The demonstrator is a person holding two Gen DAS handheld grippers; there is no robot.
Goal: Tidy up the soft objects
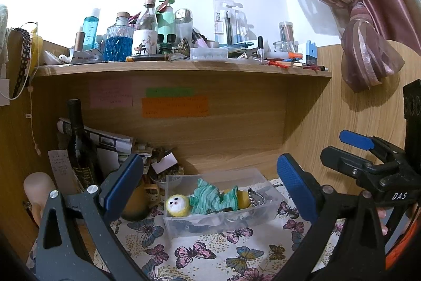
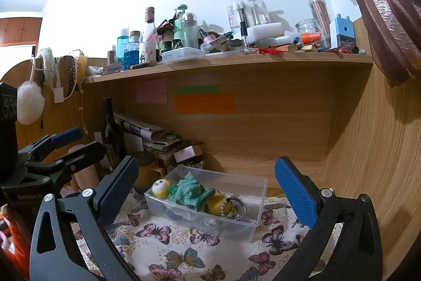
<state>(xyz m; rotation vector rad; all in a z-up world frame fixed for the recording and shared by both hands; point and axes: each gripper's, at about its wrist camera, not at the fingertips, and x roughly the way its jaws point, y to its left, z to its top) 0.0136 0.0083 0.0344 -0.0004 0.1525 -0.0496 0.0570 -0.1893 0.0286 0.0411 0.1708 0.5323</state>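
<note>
A clear plastic box (image 1: 181,225) (image 2: 259,204) stands on the butterfly-print cloth (image 1: 200,252) (image 2: 168,249) in the desk alcove. In it lie a yellow felt ball with a white face (image 1: 177,206) (image 2: 160,187), a green ruffled cloth item (image 1: 210,198) (image 2: 188,192), a second yellow ball (image 1: 243,199) (image 2: 217,203) and a beaded silver ring (image 1: 256,198) (image 2: 236,208). My left gripper (image 1: 210,191) is open and empty, in front of the box. My right gripper (image 2: 208,191) is open and empty, also in front of the box. Each gripper shows at the edge of the other's view.
A dark wine bottle (image 1: 80,149) (image 2: 111,138), rolled papers (image 1: 105,138), a mustard mug (image 2: 147,174) and small clutter stand left of the box. The shelf (image 1: 184,67) (image 2: 226,61) above is crowded with bottles and jars. A wood side panel (image 2: 373,162) and pink curtain (image 1: 368,52) bound the right.
</note>
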